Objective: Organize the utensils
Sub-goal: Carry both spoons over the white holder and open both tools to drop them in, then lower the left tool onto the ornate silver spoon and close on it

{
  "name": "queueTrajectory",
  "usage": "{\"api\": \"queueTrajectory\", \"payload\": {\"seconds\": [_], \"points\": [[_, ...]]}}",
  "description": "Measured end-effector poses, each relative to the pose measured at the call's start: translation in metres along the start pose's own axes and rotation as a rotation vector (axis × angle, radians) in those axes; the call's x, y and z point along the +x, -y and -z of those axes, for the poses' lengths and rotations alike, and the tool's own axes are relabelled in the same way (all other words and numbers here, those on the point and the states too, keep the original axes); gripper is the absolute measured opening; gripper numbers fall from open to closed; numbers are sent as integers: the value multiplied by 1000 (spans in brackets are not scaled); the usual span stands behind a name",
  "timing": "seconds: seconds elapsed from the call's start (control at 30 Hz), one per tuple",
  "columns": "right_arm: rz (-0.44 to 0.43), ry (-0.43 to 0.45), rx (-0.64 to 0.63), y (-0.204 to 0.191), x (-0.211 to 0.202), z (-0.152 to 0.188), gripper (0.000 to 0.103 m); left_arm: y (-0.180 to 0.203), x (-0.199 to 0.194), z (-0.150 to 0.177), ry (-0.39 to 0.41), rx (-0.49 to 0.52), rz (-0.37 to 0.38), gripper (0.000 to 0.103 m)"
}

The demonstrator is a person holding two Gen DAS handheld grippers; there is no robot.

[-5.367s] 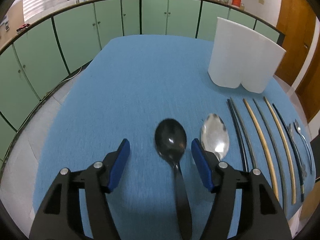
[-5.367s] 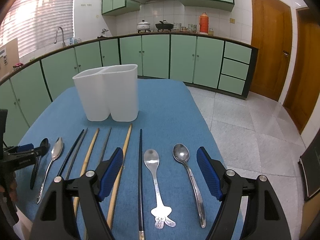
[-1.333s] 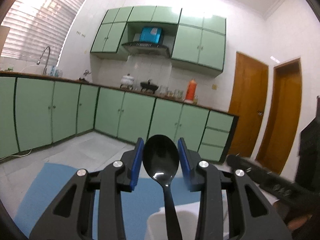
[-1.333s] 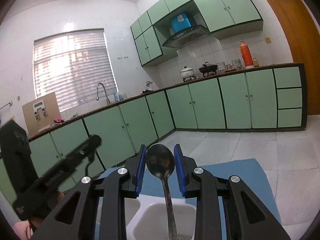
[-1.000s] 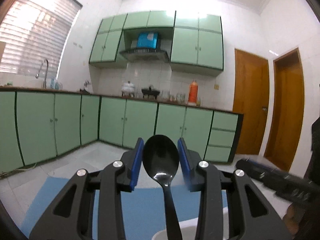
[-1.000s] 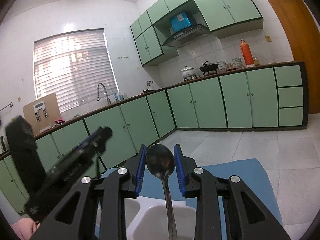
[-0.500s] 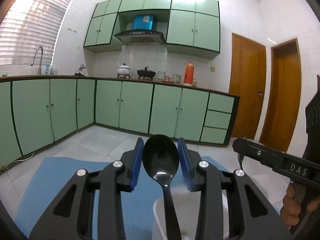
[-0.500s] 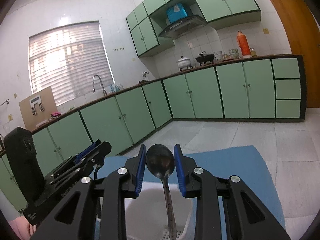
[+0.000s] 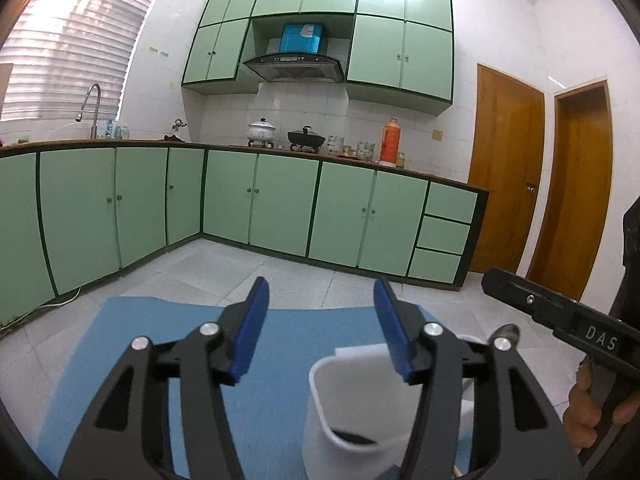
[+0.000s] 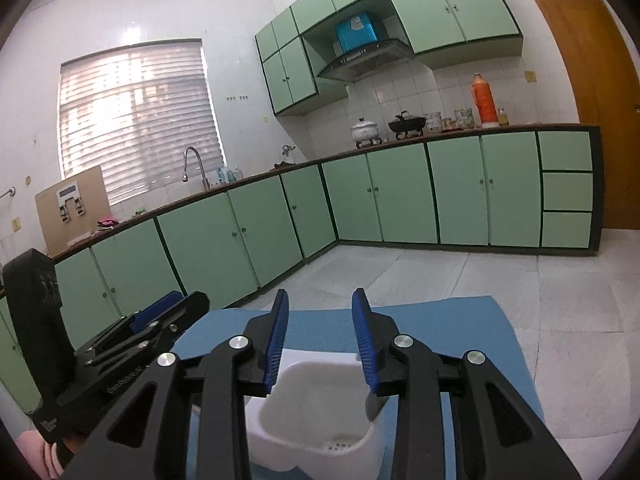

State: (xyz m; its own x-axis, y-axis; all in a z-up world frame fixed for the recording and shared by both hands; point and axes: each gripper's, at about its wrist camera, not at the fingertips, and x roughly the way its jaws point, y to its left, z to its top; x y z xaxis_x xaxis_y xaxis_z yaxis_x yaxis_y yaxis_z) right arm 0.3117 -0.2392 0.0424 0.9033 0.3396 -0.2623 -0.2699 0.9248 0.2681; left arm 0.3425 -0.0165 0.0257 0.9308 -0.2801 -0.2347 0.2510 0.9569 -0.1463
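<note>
1. White utensil holder (image 10: 316, 432), lower centre: smooth matt plastic.
2. Blue table cover (image 9: 132, 352), lower left: matt cloth.
3. Doors (image 9: 504, 184), right: glossy wood.
4. Cabinet fronts (image 10: 404, 196): smooth, satin green.

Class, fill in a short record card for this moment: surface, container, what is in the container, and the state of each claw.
surface: blue cloth-covered table
container: white plastic two-compartment utensil holder, standing on the table
contents: a dark spoon bowl low in one compartment; a metal spoon leaning in the other
left claw: opening, nothing between the pads
right claw: opening, nothing between the pads
</note>
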Motion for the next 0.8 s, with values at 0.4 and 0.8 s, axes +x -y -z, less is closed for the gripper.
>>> {"api": "queueTrajectory", "payload": {"seconds": [0.4,0.8], "points": [[99,-79,-54,2,-72,32,56,-17,-77,19,-165,-34,-82,88],[176,-249,-81,9,-101,88,63,-33,-90,94,-480,-53,-176,89]]}}
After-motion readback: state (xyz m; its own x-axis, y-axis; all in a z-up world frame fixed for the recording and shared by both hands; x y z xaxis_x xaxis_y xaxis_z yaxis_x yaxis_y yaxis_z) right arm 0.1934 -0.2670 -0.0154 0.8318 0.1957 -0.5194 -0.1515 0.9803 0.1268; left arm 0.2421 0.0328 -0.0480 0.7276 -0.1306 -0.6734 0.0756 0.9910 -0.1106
